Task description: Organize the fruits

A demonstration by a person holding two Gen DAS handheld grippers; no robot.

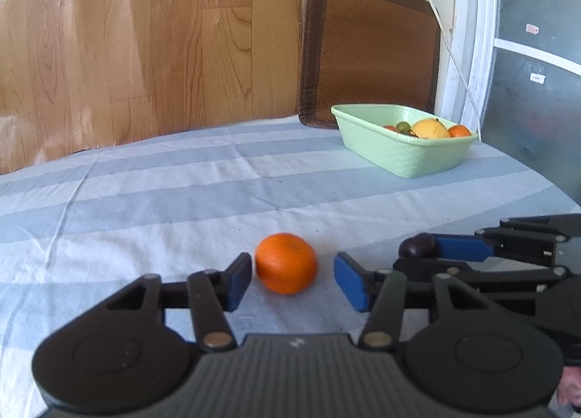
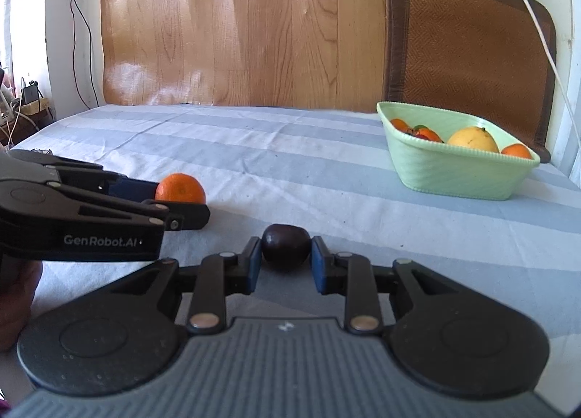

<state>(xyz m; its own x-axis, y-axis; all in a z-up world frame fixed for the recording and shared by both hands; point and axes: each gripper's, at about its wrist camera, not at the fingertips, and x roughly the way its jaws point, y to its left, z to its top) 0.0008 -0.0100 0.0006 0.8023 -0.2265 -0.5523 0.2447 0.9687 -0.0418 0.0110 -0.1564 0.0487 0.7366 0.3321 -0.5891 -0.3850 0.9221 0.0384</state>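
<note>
My right gripper (image 2: 286, 261) is clamped on a small, dark purple-brown round fruit (image 2: 286, 246); both blue pads press its sides, and it sits low against the cloth, not yet lifted as far as I can tell. I take it across its widest part so it will not squirt out when raised.

My left gripper (image 1: 292, 281) stands apart around a round, glossy orange mandarin (image 1: 286, 263). The left pad is touching or nearly touching the peel; the right pad is clear of it with cloth showing between, so this is no grip yet. The mandarin rests on the cloth between the fingers, centred well enough that closing should catch it squarely.

The two tools lie side by side, the right one's fingers just beside my left gripper's right finger. Crowding is my worry if both lift at once.

Ahead and to the right of both tools sits the pale green ribbed plastic basket (image 2: 454, 173), well apart from us. It already holds a large yellow citrus (image 2: 472, 140) and several small orange fruits, so I judge it the destination.

The surface is a soft blue-and-white striped cloth (image 1: 181, 200), creased at the left. Beyond it, a wood-grain panel (image 2: 236, 25), a brown woven mat (image 2: 472, 44) propped behind the basket, and a white cable (image 2: 537, 18) trailing down the wall.
</note>
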